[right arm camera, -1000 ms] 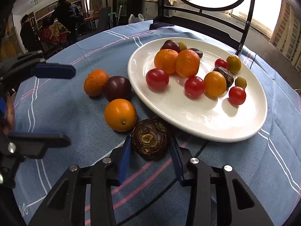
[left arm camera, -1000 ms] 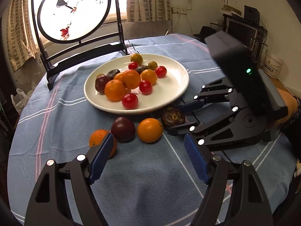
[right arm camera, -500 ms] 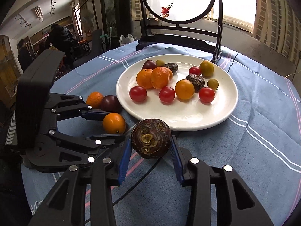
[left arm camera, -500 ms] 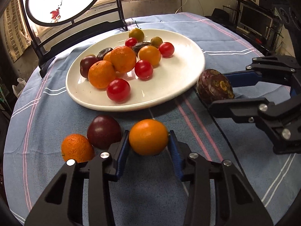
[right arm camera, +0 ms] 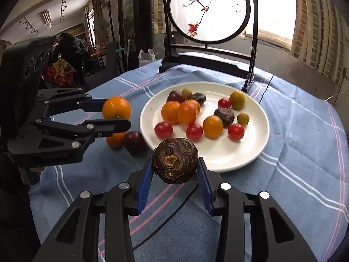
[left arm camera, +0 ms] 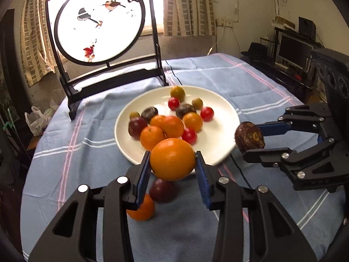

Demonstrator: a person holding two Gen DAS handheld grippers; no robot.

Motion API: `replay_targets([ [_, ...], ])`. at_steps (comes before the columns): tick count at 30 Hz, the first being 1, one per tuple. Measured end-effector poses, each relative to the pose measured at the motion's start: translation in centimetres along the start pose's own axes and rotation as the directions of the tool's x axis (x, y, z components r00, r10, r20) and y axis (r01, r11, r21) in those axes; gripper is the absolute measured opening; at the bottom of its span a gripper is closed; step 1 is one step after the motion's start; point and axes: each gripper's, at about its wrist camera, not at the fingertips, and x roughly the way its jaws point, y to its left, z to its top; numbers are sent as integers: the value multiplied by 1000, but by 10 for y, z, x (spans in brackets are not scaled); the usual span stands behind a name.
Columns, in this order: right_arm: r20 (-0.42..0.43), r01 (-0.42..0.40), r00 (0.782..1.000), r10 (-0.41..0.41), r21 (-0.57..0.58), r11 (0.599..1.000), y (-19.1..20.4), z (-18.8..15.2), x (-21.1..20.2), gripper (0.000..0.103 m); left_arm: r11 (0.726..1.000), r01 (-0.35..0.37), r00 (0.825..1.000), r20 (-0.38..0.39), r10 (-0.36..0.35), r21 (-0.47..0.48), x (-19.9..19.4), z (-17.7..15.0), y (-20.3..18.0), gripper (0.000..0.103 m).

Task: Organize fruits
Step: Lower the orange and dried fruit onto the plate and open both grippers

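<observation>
My left gripper point(left arm camera: 172, 170) is shut on an orange point(left arm camera: 172, 159) and holds it above the cloth, in front of the white plate point(left arm camera: 218, 146). My right gripper point(right arm camera: 174, 172) is shut on a dark brown wrinkled fruit point(right arm camera: 175, 160), held above the table at the plate's point(right arm camera: 257, 135) near edge. The plate holds several oranges, red tomatoes and dark fruits. A plum point(left arm camera: 162, 190) and a second orange point(left arm camera: 142, 209) lie on the cloth below my left gripper. Each gripper shows in the other's view: left point(right arm camera: 115, 118), right point(left arm camera: 253, 140).
A round painted screen on a black stand point(left arm camera: 98, 21) stands at the table's far edge behind the plate. A black cable point(left arm camera: 242, 174) runs across the blue checked tablecloth point(left arm camera: 65, 152). A desk with a monitor point(left arm camera: 292, 50) stands at the right.
Both grippers have risen from the table with their fruit. The left one closed on the orange and lifted it; the right one carries the brown fruit higher near the plate.
</observation>
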Motion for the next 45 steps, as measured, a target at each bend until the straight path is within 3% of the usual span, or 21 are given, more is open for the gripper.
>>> replay_targets([
  [6, 132, 20, 991, -28, 65, 998, -17, 47, -19, 41, 998, -47, 996, 78, 51, -52, 10, 49, 21, 39],
  [12, 205, 8, 978, -40, 157, 988, -37, 73, -10, 41, 992, -52, 995, 84, 62, -112, 40, 71, 28, 39],
  [21, 169, -6, 985, -31, 218, 976, -47, 69, 27, 41, 990, -63, 998, 23, 67, -125, 83, 62, 31, 39],
  [45, 106, 43, 992, -71, 246, 968, -57, 59, 53, 42, 990, -65, 998, -16, 63, -127, 98, 58, 28, 40],
])
